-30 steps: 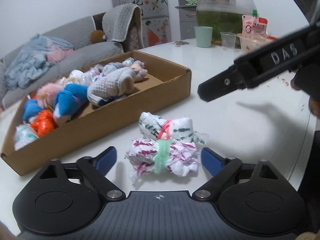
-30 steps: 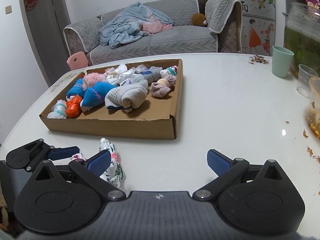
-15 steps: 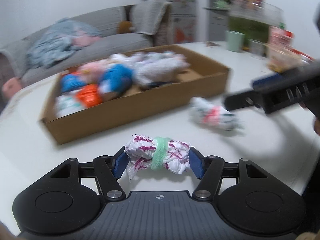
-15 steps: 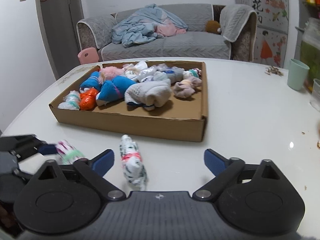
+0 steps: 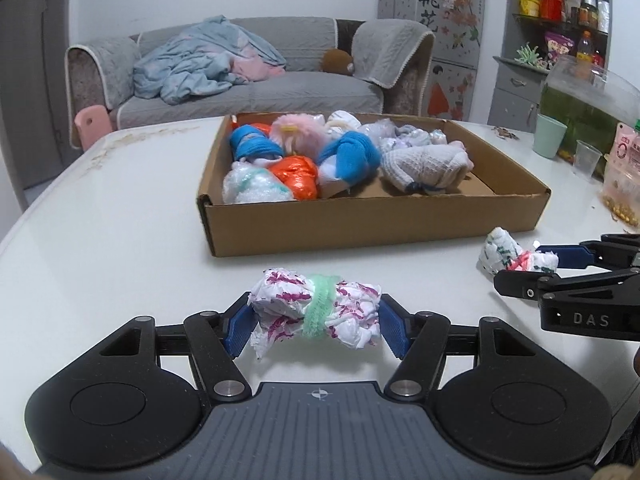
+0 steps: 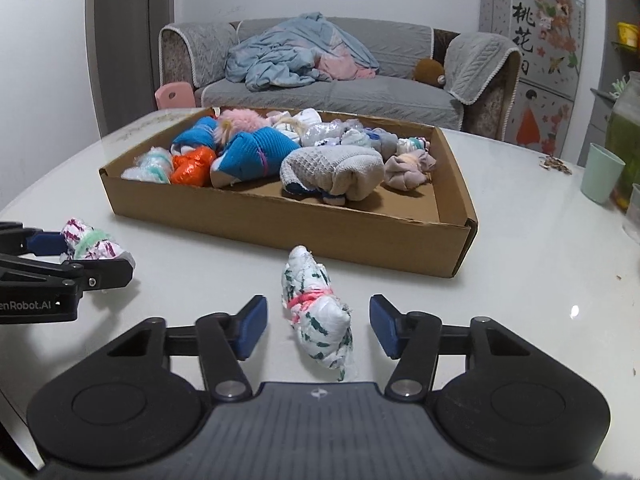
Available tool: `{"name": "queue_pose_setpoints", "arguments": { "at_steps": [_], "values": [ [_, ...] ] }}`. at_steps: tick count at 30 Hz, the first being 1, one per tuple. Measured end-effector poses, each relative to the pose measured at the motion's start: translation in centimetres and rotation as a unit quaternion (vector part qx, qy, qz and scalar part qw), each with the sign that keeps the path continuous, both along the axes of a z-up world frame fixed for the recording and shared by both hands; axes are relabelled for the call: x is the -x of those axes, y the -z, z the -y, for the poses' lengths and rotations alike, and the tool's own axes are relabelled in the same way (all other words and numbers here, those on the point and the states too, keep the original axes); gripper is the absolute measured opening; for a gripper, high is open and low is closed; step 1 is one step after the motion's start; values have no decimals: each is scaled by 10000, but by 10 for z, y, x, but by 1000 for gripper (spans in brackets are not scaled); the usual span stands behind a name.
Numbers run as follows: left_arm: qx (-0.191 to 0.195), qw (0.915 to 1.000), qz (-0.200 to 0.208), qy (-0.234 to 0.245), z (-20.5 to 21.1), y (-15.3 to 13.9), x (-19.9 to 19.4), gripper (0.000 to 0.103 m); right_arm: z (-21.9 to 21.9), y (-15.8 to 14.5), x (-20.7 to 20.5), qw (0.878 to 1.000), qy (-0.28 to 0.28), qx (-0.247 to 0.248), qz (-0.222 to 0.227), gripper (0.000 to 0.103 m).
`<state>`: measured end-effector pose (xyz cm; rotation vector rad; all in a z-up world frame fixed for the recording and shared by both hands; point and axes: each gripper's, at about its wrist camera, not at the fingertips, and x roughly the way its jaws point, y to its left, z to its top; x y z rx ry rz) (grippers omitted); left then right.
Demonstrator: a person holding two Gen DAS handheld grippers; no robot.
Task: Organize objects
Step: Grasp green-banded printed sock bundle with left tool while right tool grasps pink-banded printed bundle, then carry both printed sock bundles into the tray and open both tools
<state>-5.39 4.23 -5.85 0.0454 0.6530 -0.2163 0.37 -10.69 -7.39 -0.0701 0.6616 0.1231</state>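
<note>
A white bundle with magenta print and a green tie (image 5: 316,312) is clamped end to end between the blue pads of my left gripper (image 5: 316,326), just above the white table. From the right wrist view, that gripper (image 6: 94,256) and its bundle (image 6: 92,242) sit at the far left. A second white bundle with green print and a pink tie (image 6: 316,320) lies on the table between the closing jaws of my right gripper (image 6: 318,330); there are gaps on both sides and the pads do not touch it. An open cardboard box (image 5: 360,224) behind holds several rolled socks and bundles.
A mint cup (image 5: 550,136), a clear plastic cup (image 5: 586,160), a large glass tank of green water (image 5: 592,96) and snack bags (image 5: 624,184) stand at the table's right. A grey sofa lies beyond the table's far edge.
My left gripper closed on the magenta bundle and carried it left, away from the other bundle. My right gripper moved over the green-print bundle and its jaws narrowed around it.
</note>
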Motion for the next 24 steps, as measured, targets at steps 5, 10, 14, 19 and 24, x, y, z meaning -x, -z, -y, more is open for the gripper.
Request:
{"name": "queue_pose_setpoints", "arguments": {
  "at_steps": [5, 10, 14, 19, 24],
  "values": [
    [-21, 9998, -23, 194, 5, 2, 2, 68, 2, 4, 2, 9997, -223, -101, -39, 26],
    [-2, 9997, -72, 249, 7, 1, 3, 67, 5, 1, 5, 9989, -445, -169, -23, 23],
    [-40, 9994, -32, 349, 11, -10, 5, 67, 13, -14, 13, 9976, -607, -299, 172, 23],
    [-136, 9987, 82, 477, 14, -41, -2, 67, 30, -47, 17, 9948, -837, -366, 442, 23],
    [-199, 9973, 241, 665, 22, -79, -24, 67, 47, -86, 2, 9903, -1153, -404, 665, 23]
  ]
}}
